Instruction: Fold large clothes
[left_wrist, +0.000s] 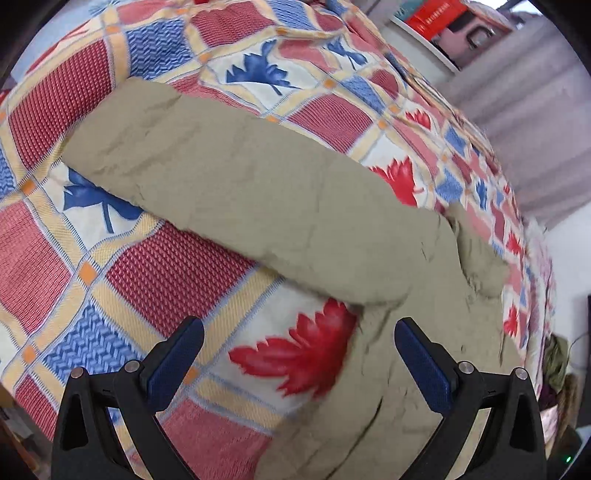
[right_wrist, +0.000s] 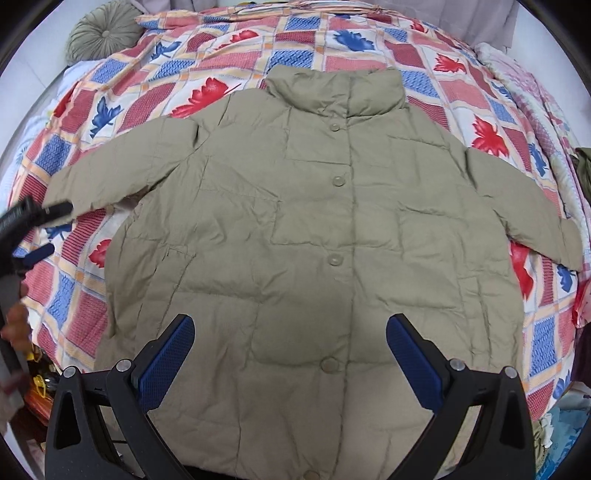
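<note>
My right gripper (right_wrist: 290, 334) hangs wide apart above the jacket (right_wrist: 314, 229), nothing between the jaws. Bare quilt (right_wrist: 480, 92) lies open around collar and sleeves. My left gripper (left_wrist: 299, 343), also spread, occupies the sleeve-end side.

Jacket (right_wrist: 314, 229) lies flat on quilt (right_wrist: 155, 92), cushion (right_wrist: 103, 37) behind.
</note>
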